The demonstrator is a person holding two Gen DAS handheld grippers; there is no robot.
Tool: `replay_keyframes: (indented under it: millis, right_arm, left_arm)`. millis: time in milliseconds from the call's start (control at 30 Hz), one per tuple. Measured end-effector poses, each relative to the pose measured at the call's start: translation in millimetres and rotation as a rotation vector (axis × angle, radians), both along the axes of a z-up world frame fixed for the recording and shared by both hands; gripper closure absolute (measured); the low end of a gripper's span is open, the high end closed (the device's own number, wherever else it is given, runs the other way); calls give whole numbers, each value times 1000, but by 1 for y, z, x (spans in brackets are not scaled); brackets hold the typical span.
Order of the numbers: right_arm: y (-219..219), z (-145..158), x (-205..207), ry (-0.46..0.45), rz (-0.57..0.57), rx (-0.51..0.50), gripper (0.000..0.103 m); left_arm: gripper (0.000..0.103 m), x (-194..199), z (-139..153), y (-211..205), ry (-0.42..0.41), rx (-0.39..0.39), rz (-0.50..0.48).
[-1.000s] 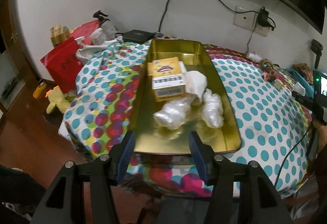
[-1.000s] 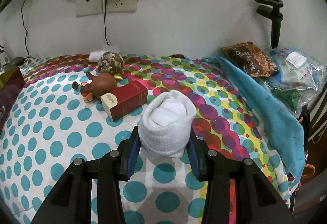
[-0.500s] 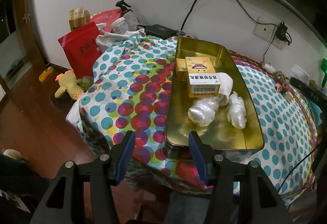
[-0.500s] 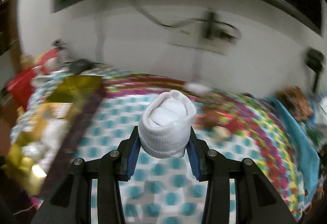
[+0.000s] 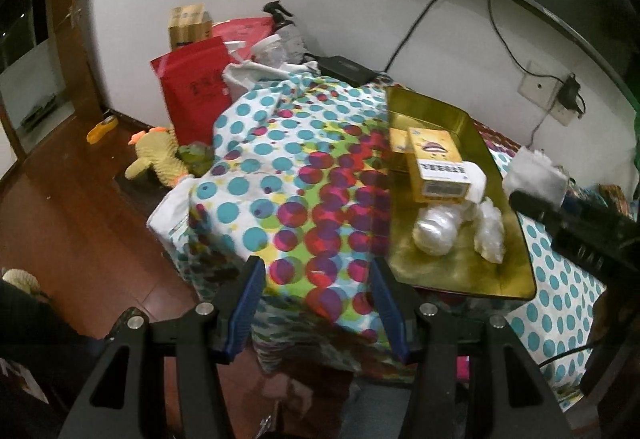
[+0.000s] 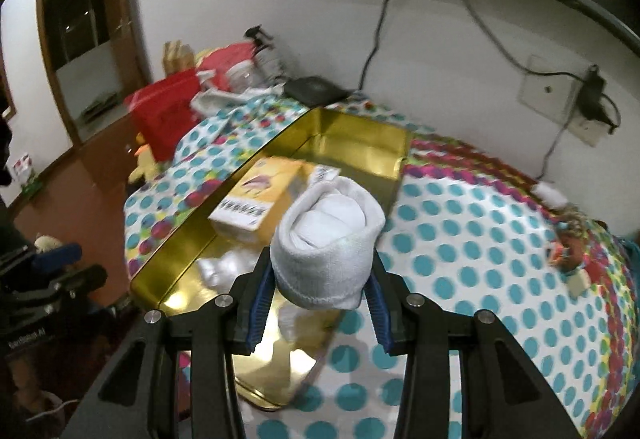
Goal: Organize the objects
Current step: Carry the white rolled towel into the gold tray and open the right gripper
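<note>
A: Start at the tongs. What is the right gripper doing?

B: It is clamped on a rolled white sock. The blue pads press its two sides and the roll stands proud above them, open end up. It hangs in the air above the near end of the gold tin tray.

A: And the left gripper?

B: Spread wide, holding nothing. It hovers off the near left edge of the bed, over the dotted bedspread, with the tray to its right.

A: How will the sock handle?

B: My judgement: light, soft and compressible. It cannot break, but it gives under pressure and a loose roll could unfurl. Grip across the middle of the roll, on the folded cuff band, as is done here. Squeeze only enough to keep the fabric from sliding.

A: What is in the tray?

B: A yellow box leaning over a second white roll, and nearer, two crinkled clear-wrapped bundles. Bare gold floor shows at the near end and at the far end.

A: Anything further out?

B: On the right of the bedspread, some small items, blurred. At the far left, a red bag and a yellow plush toy on the floor.

A: The likely step?

B: Lowering the sock onto bare tray floor, I would judge.
</note>
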State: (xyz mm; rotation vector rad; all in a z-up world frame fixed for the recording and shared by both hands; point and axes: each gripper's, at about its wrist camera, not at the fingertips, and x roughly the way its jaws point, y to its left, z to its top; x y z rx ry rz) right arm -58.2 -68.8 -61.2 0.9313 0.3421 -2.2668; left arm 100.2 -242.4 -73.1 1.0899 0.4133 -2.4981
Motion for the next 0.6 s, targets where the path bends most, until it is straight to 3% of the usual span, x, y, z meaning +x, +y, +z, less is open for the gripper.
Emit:
replay_keyframes:
  millis: [500,600]
  right_arm:
    - [-26,-22,10,-67,52,53,60]
    - [-24,-20,14,-46,52,39,46]
  left_arm:
    - [48,6,-4,-15,-3,20,21]
    - [48,5,-5,-14,-8,16,19]
